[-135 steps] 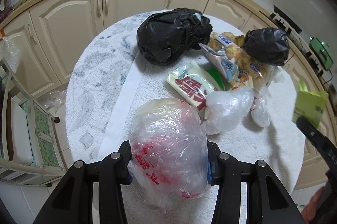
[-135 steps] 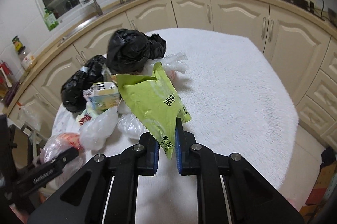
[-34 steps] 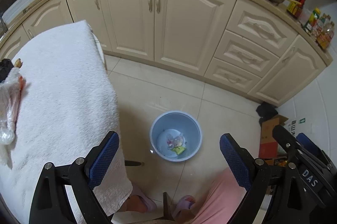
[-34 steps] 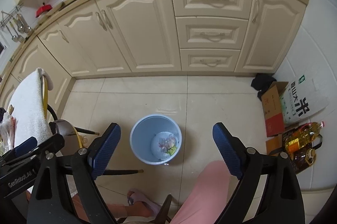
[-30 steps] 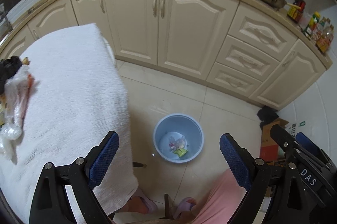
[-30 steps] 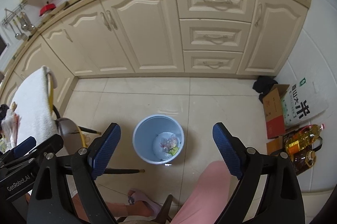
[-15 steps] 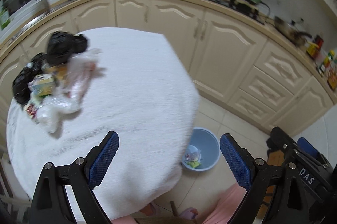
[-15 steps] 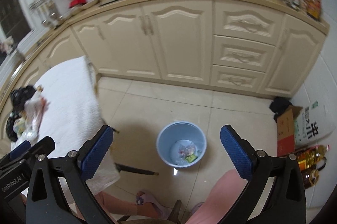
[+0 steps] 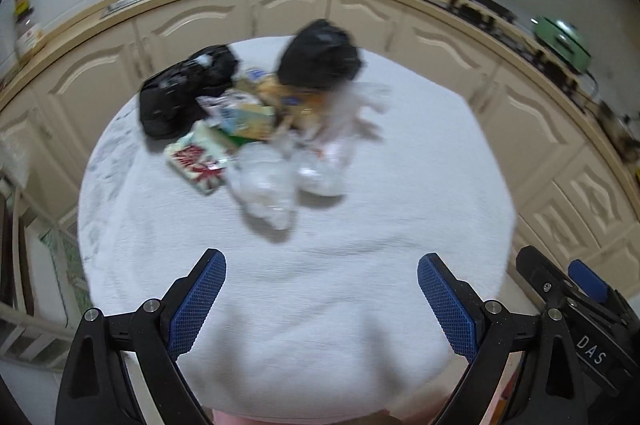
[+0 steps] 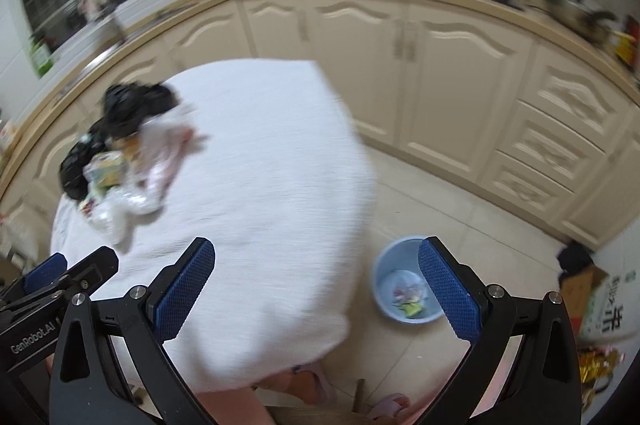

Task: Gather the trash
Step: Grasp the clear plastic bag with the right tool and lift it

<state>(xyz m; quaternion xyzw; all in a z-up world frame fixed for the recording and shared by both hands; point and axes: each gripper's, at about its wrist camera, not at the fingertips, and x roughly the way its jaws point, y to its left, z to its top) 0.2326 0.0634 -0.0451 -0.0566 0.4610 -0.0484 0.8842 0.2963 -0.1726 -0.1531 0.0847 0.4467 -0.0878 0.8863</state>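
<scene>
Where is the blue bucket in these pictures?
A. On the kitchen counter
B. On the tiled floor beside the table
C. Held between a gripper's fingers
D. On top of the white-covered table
B: in the right wrist view the blue bucket stands on the floor tiles next to the white-covered table, with some trash inside; the right gripper is open and empty above it.

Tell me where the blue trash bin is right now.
In the right wrist view, the blue trash bin stands on the tiled floor at lower right, just past the edge of the white-covered table and in front of the cream cabinets.
</scene>
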